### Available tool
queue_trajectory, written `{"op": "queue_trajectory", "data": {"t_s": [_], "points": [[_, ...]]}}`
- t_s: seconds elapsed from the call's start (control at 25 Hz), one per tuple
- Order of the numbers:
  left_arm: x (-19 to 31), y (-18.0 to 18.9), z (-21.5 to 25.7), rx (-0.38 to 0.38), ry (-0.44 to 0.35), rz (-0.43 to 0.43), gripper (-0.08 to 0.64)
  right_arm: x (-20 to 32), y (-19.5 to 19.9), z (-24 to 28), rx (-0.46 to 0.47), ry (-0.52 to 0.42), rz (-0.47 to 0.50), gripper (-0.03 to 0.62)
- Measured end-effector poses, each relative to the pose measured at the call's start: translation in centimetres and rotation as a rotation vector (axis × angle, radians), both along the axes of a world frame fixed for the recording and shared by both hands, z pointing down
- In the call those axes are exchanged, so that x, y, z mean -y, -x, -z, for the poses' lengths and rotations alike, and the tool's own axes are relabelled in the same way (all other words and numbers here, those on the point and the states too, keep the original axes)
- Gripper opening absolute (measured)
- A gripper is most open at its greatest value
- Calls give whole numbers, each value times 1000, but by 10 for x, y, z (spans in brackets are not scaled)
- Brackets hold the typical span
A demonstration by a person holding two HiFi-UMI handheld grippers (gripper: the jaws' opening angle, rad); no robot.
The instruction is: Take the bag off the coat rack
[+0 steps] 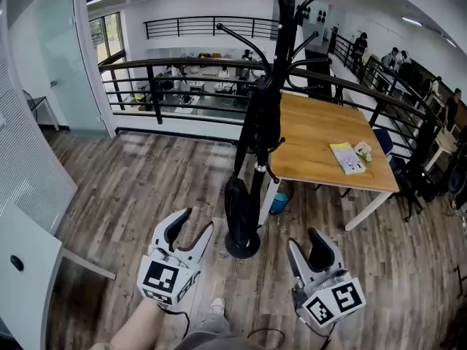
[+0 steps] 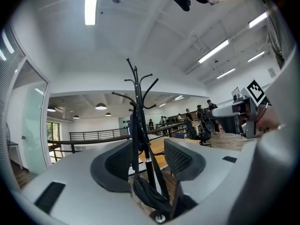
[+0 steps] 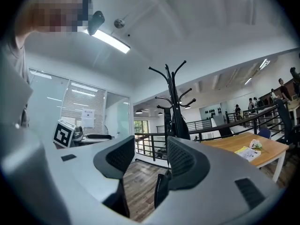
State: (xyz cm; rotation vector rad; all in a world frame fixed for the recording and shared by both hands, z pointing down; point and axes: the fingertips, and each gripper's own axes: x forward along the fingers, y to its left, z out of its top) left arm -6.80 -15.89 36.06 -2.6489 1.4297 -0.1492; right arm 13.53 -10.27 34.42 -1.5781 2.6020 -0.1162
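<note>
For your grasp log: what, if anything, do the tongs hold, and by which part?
Nothing: left tongs and right tongs are open; bag hangs on coat rack.

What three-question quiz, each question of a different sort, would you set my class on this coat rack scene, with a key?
1. Multiple choice: the body of the black bag hangs
A) low on the coat rack, near its base
B) up at the top hooks
C) from the railing
2. True or false: the left gripper has its fingers shut on the bag.
3. Fill in: the yellow booklet lies on the wooden ____.

Key
1. A
2. False: its fingers are apart, short of the rack, and hold nothing. The same goes for the right gripper.
3. table
</note>
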Motion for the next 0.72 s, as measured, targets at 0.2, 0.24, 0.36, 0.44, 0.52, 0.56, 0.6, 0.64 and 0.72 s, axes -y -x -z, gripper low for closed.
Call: {"op": "queue_trajectory", "data": {"t_s": [0.2, 0.24, 0.36, 0.44, 0.52, 0.56, 0.6, 0.64, 0.72], "points": [[84, -4, 5, 15, -2, -46, 227, 79, 9, 5, -11, -7, -24, 215], [99, -7, 6, 20, -4, -56, 227, 92, 10, 5, -9, -6, -28, 215], [141, -16, 5, 30, -7, -93, 227, 130, 15, 1, -8, 8, -30, 215], [165, -26, 0, 34, 1, -120, 227, 154, 20, -6, -28, 23, -29, 215], [187, -35, -6, 39, 14, -148, 227, 175, 24, -13, -43, 35, -33, 215], [196, -40, -10, 42, 20, -161, 227, 184, 25, -17, -45, 41, -37, 215], [205, -45, -14, 46, 26, -173, 227, 193, 26, -20, -45, 48, -43, 215], [213, -49, -17, 49, 32, -185, 227, 201, 26, -23, -45, 55, -50, 215], [226, -57, -24, 57, 43, -205, 227, 215, 26, -29, -47, 70, -67, 216]]}}
